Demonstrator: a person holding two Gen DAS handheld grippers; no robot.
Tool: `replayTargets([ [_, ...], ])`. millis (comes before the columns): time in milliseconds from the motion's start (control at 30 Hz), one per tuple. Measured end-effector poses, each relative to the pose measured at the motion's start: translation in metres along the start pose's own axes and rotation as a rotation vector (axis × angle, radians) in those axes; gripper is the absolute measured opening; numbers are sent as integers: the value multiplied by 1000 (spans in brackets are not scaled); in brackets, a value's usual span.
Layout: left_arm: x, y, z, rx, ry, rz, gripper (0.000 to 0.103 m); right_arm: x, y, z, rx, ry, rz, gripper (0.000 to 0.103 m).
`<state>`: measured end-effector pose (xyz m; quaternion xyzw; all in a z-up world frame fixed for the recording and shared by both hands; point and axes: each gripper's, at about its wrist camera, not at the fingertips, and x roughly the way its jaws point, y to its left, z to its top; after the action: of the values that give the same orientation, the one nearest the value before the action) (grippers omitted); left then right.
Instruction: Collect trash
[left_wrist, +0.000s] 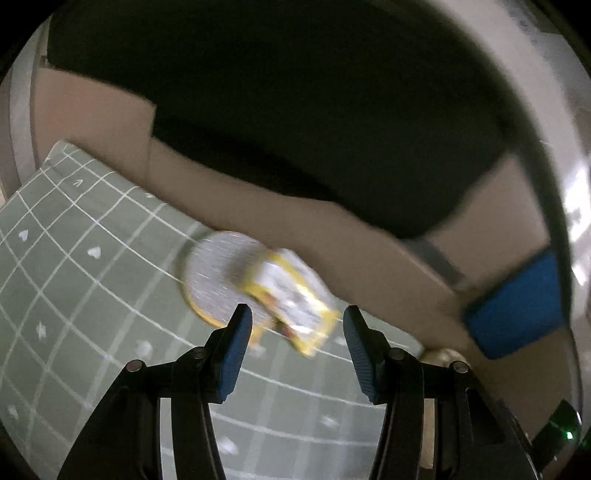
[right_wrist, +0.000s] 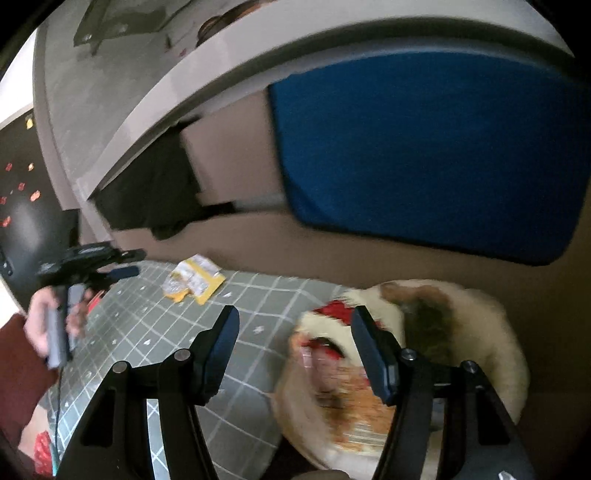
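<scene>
The yellow wrapper (left_wrist: 291, 306) lies on the checked mat (left_wrist: 74, 295), lower centre of the left view, just ahead of the wide, empty left gripper (left_wrist: 297, 325) — straddle it squarely, then close. The right gripper (right_wrist: 293, 332) — also wide, empty — hangs over the white bowl (right_wrist: 480, 332).

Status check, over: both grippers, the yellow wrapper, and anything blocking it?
Left gripper open, empty. Right gripper open, empty, over the white bowl of trash. Yellow wrapper lies on the grid mat, partly over a silver disc. Nothing blocking.
</scene>
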<state>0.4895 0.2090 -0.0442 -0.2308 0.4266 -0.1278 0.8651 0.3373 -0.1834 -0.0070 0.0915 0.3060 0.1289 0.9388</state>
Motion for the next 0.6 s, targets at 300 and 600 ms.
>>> replayTargets([
  [300,76,44,43,16,-1,168,52,46,24,-4,-71,85,19,60],
  [600,91,4,1,370,135,179,45,70,26,-6,-64,130,35,60],
])
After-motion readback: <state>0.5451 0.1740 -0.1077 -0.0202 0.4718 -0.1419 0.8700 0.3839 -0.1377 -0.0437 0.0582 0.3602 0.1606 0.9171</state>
